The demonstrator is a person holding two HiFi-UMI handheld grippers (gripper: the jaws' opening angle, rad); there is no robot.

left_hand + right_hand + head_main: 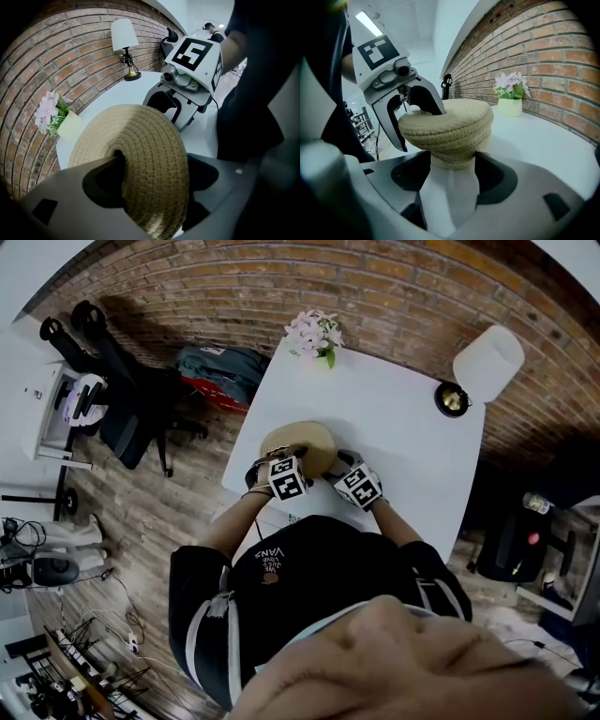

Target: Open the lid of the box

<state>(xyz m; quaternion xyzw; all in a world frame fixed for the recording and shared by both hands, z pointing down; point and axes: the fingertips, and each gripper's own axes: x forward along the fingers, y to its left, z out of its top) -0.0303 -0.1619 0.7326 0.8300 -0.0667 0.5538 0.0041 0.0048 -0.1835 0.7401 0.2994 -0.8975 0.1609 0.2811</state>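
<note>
Brick wall [281,287] at the back, wood floor, dark office chair [131,409] off to the side. White tabletop [394,427] carries a small pot of pink flowers [316,337] at the far edge and a lamp [487,360] with a white shade at one corner. Person stands over the near edge of the tabletop with a gripper in each hand.

Woven round box [452,157] sits near that edge, right in front of the person. Its lid [450,124], same woven rope and wider than the body, sits on top and overhangs it. No gap shows between lid and box.

Left gripper [150,183] is on the lid. One of its fingers [93,178] presses into the dimple at the lid's centre and the other goes past the rim, so that side of the lid is pinched between them. Right gripper view shows the same: one dark finger on top, one outside the rim.

Right gripper [452,173] comes in low from the opposite side. Its fingers [501,178] sit on either side of the box body under the overhang, touching it on both sides and clamping it.

Both grippers are just beside each other, with the box between them.
</note>
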